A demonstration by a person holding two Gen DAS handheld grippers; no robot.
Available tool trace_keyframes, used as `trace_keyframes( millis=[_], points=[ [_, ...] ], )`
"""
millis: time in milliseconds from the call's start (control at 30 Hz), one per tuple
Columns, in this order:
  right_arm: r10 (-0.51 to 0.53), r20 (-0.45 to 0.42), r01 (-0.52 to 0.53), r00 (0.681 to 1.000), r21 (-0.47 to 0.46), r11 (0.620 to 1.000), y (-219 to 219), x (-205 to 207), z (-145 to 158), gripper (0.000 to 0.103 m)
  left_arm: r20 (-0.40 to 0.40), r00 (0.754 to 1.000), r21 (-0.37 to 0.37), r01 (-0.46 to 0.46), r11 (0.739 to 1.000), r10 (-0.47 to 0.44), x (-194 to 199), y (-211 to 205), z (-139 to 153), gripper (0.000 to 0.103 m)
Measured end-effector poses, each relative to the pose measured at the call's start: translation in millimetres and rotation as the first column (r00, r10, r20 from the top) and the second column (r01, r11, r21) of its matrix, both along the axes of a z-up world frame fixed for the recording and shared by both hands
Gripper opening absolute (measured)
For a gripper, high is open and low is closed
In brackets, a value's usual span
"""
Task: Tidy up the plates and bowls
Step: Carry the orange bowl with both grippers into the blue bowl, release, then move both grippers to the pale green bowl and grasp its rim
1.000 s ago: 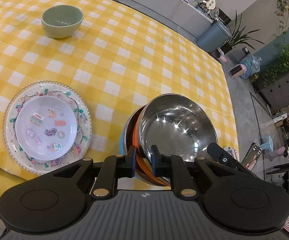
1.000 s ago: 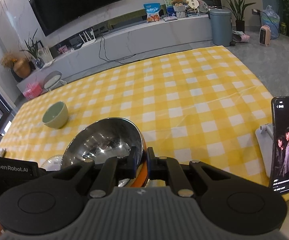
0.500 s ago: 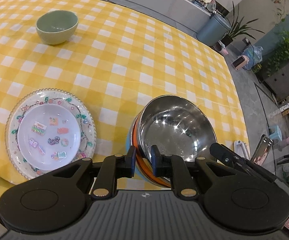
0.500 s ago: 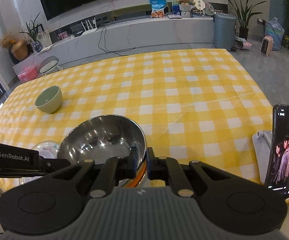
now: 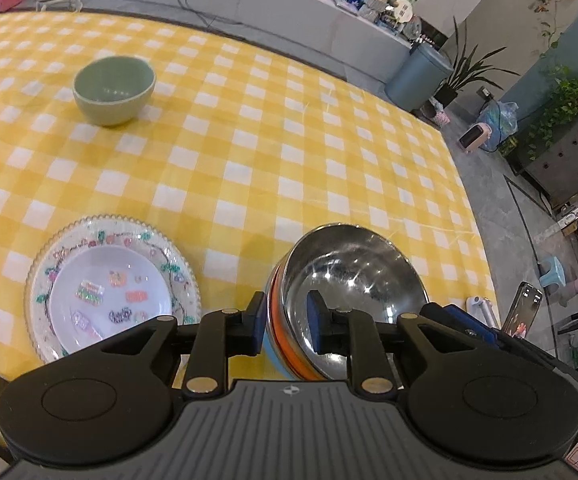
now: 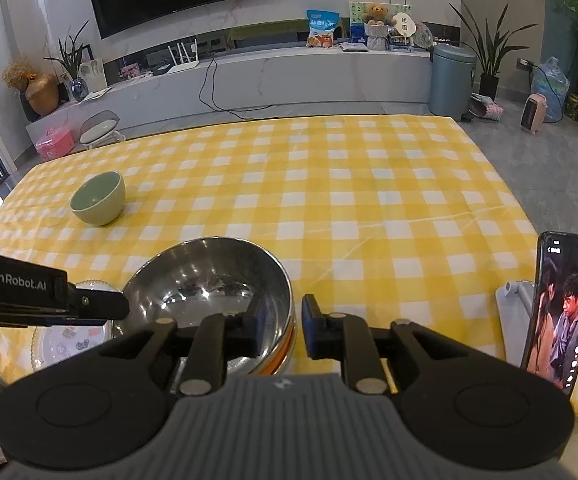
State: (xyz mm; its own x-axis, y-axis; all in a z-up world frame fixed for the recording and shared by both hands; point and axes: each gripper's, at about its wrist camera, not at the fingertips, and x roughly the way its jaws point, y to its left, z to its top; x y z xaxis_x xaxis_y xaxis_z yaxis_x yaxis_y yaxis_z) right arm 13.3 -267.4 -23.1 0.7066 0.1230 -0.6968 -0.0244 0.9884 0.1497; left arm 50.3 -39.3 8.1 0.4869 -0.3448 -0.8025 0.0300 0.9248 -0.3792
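Left gripper (image 5: pixel 283 328): matte black plastic fingers with blue pads stood apart, straddling the near rim of the bowl stack; one pad sat outside the wall, the other inside the steel bowl, with gaps visible on both sides.
Right gripper (image 6: pixel 285 328): same black build, fingers likewise parted across the stack's rim on the opposite side, one pad inside, one outside; not pressed against the metal.
Steel bowl (image 5: pixel 353 276): round, polished stainless steel, mirror-bright inside with scattered glints; it formed the top of the stack, near the table's front edge.
Orange bowl (image 5: pixel 279 328): only a thin curved band of its rim showed, nested directly under the steel one.
Blue bowl (image 5: pixel 273 354): pale blue, lowest visible layer, seen as a narrow crescent.
Green bowl (image 5: pixel 115 90): small, deep, smooth glazed ceramic in sage green, upright, well apart from the stack toward the far left of the table.
Glass plate (image 5: pixel 187 280): clear, round, with a beaded scalloped rim and painted floral border, lying flat just left of the stack.
White dish (image 5: pixel 105 280): shallow, glossy, with small coloured motifs, resting inside the glass plate.
Tablecloth (image 5: pixel 289 140): yellow-and-white check, slightly creased, covering the table.
Phone (image 6: pixel 561 312): slim black slab, upright on a white stand (image 6: pixel 515 300) at the table's right edge, screen lit.
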Motion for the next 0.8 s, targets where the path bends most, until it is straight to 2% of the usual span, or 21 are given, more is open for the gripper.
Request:
trace_keyframes(
  millis=[133, 200, 300, 467, 800],
  points=[
    [-0.019, 0.025, 0.02, 0.999, -0.001, 1.0, -1, -2, 3, 0.032, 0.028, 1.0, -0.009, 0.011, 1.0, -0.011, 0, 0, 4, 0.023],
    [-0.032, 0.044, 0.031, 0.999, 0.006, 0.999, -1, -2, 5, 0.041, 0.041, 0.999, -0.012, 0.015, 1.0, -0.014, 0, 0, 6, 0.024],
    [-0.035, 0.075, 0.034, 0.997, 0.023, 0.999, 1, -2, 9, 0.049, 0.056, 0.998, -0.004, 0.012, 1.0, -0.012, 0, 3, 9, 0.029],
    [-0.013, 0.11, 0.009, 0.994, 0.041, 0.999, 10, -1, 15, 0.057, 0.081, 0.997, 0.014, 0.01, 1.0, -0.011, 1, 12, 16, 0.037],
    [0.034, 0.121, -0.048, 0.992, 0.115, 0.992, 38, 12, 24, 0.066, 0.115, 0.991, 0.135, 0.059, 0.989, -0.075, 15, 43, 36, 0.042]
  ],
)
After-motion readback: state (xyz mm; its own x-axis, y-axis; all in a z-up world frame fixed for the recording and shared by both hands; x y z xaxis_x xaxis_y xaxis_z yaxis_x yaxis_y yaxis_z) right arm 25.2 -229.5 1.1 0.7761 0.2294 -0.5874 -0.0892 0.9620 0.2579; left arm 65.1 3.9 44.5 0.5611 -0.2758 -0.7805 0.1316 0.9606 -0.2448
